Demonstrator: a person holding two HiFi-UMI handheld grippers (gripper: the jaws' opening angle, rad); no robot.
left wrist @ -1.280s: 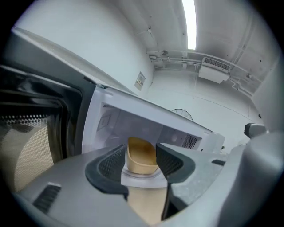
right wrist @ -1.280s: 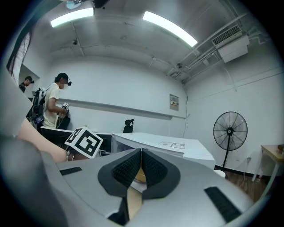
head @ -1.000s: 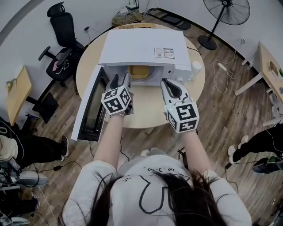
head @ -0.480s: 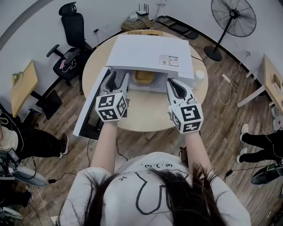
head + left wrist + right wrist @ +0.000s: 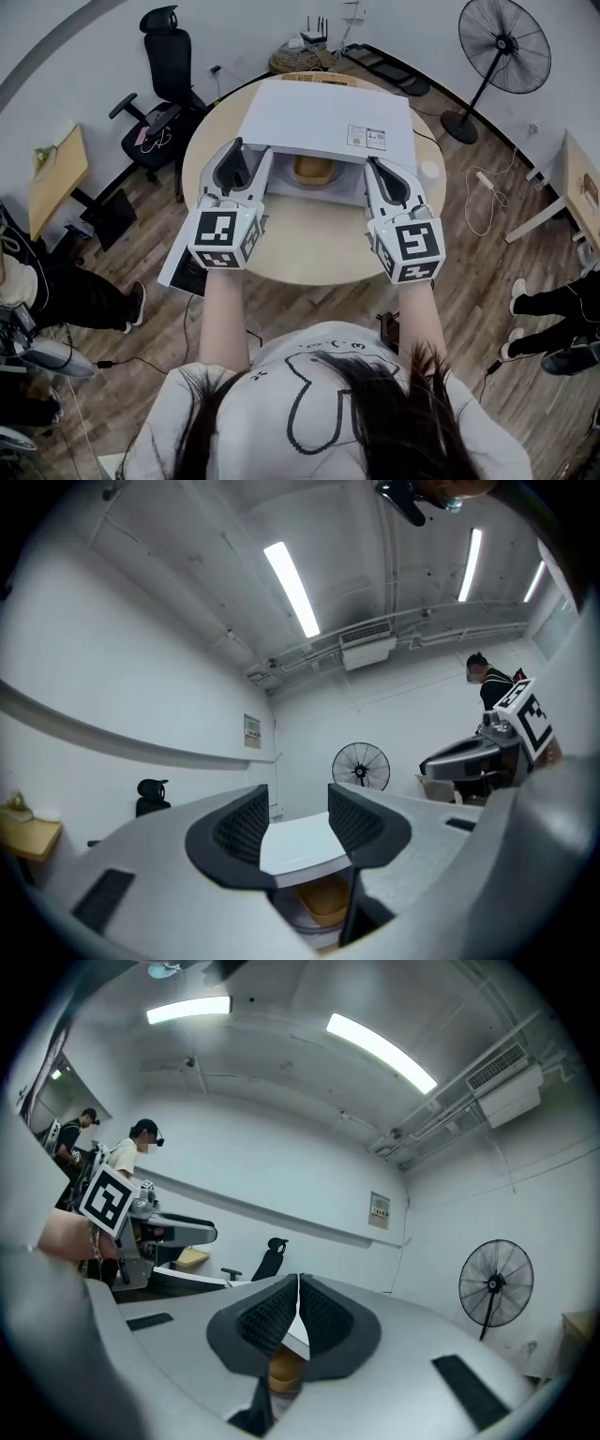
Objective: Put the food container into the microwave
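Container [image 5: 310, 170] sits inside the microwave [image 5: 328, 112], whose door [image 5: 178, 267] hangs open, on the round counter [image 5: 309, 248]. Left gripper [image 5: 297, 822] is level with the cavity, jaws apart, nothing between them. Right gripper [image 5: 297, 1312] is alongside, jaws pressed together, empty.

Three cameras, one microwave [image 5: 319, 117]
Head view looks steeply down, microwave at twelve o'clock; both gripper views face it closely, tilted upward.
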